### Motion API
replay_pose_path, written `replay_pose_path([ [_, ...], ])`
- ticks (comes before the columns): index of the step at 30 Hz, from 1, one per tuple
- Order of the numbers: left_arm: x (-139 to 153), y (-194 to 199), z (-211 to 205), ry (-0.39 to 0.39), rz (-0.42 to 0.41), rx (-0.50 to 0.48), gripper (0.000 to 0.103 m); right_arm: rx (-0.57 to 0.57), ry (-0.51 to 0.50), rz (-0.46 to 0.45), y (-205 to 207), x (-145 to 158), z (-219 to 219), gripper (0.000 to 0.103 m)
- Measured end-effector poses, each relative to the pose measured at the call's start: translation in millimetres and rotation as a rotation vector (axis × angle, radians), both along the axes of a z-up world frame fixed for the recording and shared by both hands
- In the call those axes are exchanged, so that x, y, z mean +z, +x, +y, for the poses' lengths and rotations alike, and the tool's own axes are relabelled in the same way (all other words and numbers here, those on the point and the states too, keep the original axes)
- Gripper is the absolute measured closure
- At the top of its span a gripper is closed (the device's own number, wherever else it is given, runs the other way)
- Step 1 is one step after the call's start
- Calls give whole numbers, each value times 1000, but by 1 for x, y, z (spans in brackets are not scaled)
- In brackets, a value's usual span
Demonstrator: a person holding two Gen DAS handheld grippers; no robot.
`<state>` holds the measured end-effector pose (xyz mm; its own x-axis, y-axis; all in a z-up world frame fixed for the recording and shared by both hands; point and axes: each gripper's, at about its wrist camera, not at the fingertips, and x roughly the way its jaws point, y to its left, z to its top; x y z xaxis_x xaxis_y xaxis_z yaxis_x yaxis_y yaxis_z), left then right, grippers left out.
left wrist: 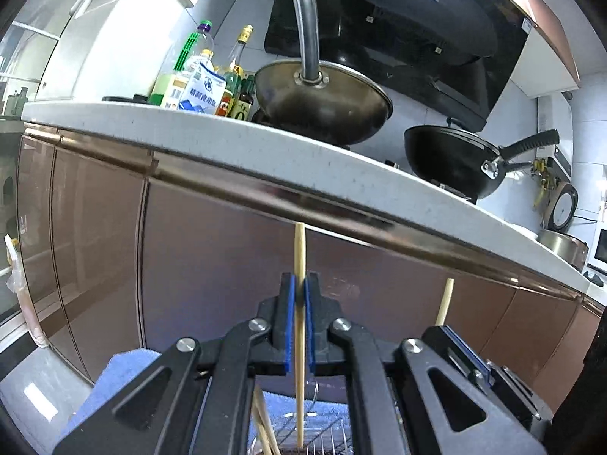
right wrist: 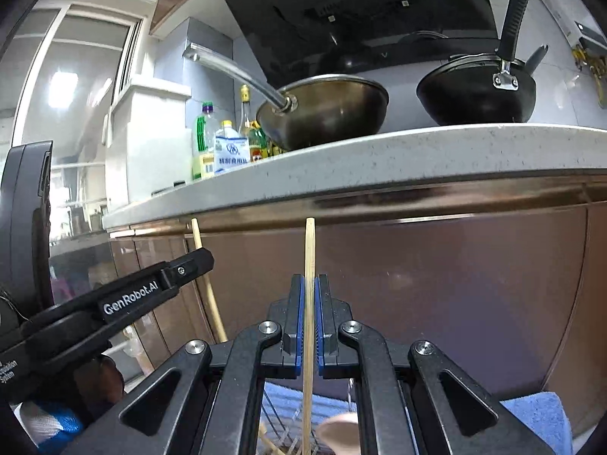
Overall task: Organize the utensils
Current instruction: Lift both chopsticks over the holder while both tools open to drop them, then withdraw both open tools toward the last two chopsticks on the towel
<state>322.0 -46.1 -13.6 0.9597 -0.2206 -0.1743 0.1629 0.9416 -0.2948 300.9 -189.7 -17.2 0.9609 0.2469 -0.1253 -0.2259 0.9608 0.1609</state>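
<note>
Left gripper [left wrist: 299,295]: blue pads closed on an upright wooden chopstick [left wrist: 299,250], its lower end over a wire rack [left wrist: 318,436]. Right gripper [right wrist: 310,295]: jaws likewise clamped on a second upright chopstick [right wrist: 309,250]. Below both: blue towel [right wrist: 538,413], rack largely hidden by the linkages; loose chopsticks [left wrist: 263,428] cut off at the frame edge.

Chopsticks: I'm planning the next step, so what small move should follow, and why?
Probably lower both into the wire rack. Each hand-held gripper, left and right, is shut on an upright chopstick, with the rack and other chopsticks directly below.
</note>
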Motion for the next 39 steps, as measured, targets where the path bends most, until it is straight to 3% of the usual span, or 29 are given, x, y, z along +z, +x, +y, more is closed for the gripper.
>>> replay_pose_path([
  [7, 8, -22, 9, 24, -3, -17, 94, -13, -11, 33, -16, -5, -6, 96],
  [13, 32, -54, 23, 39, -21, -12, 77, -38, -20, 37, -38, 8, -7, 79],
  [18, 46, -87, 40, 33, -16, -4, 65, -52, -28, 38, -64, 22, -7, 70],
  [26, 51, -141, 65, 70, 26, 10, 60, -50, -22, 84, -117, 30, -4, 55],
  [39, 42, -232, 118, 86, 92, 85, 58, -16, 8, 131, -213, 22, 8, 46],
])
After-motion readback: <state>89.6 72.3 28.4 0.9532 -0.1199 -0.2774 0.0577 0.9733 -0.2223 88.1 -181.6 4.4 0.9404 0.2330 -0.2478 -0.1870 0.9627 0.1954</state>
